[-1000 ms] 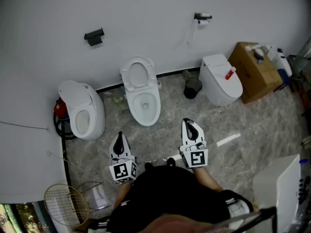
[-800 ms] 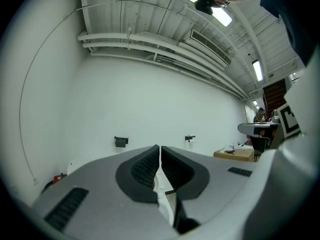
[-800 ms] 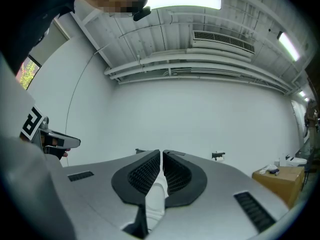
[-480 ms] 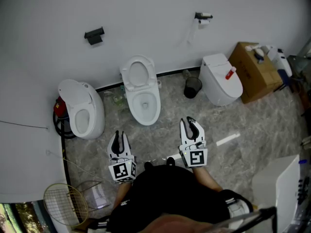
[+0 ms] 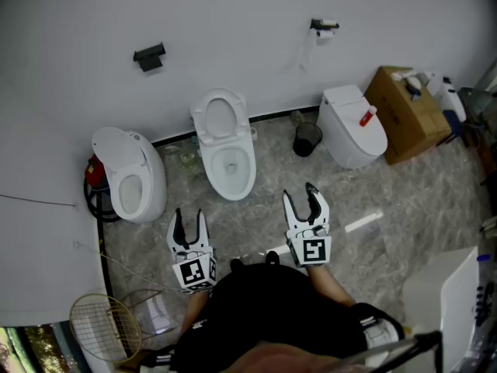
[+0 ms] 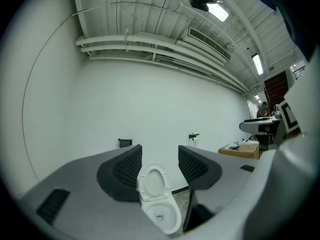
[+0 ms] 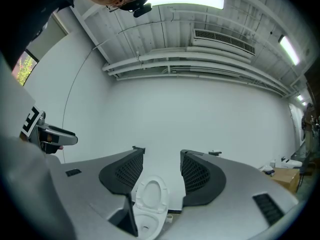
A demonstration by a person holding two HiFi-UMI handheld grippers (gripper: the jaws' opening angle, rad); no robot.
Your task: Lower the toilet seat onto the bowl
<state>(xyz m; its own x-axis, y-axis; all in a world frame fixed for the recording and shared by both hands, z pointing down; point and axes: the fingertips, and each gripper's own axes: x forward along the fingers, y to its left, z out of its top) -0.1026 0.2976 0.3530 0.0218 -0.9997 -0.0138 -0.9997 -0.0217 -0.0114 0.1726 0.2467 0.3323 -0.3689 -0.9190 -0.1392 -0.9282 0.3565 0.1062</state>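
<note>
The toilet seat (image 5: 202, 121) stands raised over the bowl (image 5: 214, 167). The left gripper (image 5: 189, 216) and right gripper (image 5: 300, 193) have just been opening — jaws half apart, empty.

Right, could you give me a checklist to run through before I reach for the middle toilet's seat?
1. Toilet seat upright against the wall, ready to lower: ok.
2. Bowl rim bare: ok.
3. Left gripper jaws apart, have just been opening, nothing between them: ok.
4. Right gripper jaws apart, have just been opening, nothing between them: ok.
5. Grippers at the seat: not ok, both short of the toilet.
6. Hinge moves freely: cannot tell.
</note>
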